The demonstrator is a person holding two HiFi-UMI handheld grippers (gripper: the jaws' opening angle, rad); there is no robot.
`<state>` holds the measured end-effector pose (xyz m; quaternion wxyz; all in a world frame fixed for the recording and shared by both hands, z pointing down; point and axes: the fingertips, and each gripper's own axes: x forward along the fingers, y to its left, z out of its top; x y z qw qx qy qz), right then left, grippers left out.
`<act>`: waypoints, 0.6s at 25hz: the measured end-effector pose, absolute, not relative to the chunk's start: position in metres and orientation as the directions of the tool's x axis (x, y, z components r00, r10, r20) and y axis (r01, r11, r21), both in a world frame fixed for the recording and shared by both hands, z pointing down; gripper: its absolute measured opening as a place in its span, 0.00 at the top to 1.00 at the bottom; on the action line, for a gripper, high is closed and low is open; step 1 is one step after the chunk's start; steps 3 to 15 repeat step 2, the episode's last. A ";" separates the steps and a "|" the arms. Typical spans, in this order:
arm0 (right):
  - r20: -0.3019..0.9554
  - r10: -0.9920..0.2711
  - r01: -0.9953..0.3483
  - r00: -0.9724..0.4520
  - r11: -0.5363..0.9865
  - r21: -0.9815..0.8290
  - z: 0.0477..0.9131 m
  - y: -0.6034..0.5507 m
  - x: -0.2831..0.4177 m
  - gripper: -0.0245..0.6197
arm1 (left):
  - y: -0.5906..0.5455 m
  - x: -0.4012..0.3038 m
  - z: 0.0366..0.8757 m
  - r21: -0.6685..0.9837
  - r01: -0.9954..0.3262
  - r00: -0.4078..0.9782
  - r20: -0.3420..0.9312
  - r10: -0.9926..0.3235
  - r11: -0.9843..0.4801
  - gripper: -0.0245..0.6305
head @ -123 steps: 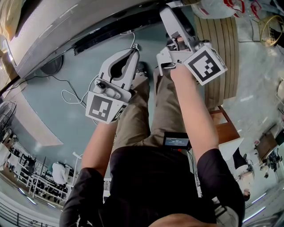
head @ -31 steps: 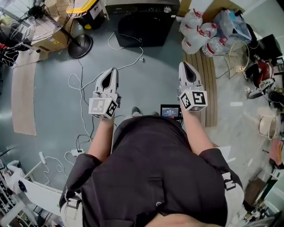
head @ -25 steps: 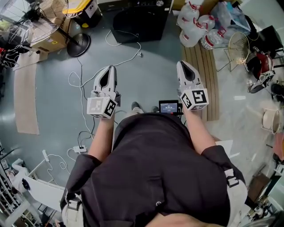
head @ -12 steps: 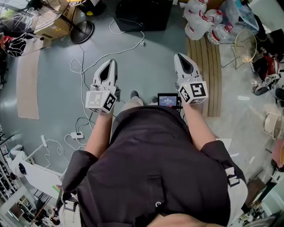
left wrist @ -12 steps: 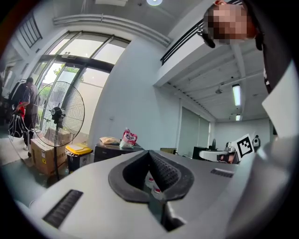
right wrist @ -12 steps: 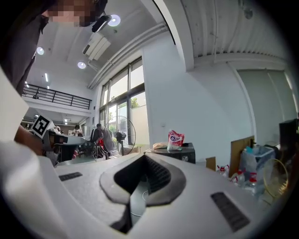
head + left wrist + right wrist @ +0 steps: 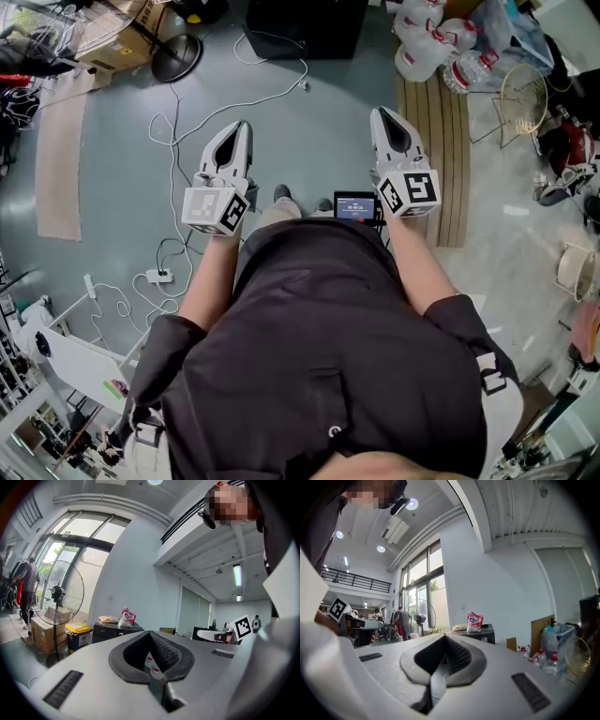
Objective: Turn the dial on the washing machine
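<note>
Dark shirt filling the near head view, left gripper and right gripper level, both pinched closed on nothing, white cable on floor beyond, black washing machine farthest, cropped by top edge, dial indiscernible

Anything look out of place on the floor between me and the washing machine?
Yes: a loose white cable snakes across the floor in front of the washing machine, on your likely path, a possible trip hazard. Water jugs are piled untidily beside the machine.
</note>
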<state>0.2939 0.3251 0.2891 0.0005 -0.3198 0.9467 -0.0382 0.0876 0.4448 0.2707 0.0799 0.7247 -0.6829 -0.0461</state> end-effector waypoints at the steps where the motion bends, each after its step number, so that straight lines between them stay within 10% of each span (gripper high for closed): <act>1: 0.023 -0.609 -0.608 -0.793 0.790 -0.074 0.289 0.324 0.296 0.96 | 0.445 0.090 0.271 0.182 -0.982 0.062 0.041 -0.997 -0.054 0.97; 15: 0.023 -0.611 -0.611 -0.791 0.788 -0.075 0.289 0.324 0.298 0.96 | 0.445 0.092 0.271 0.185 -0.981 0.062 0.040 -0.997 -0.054 0.97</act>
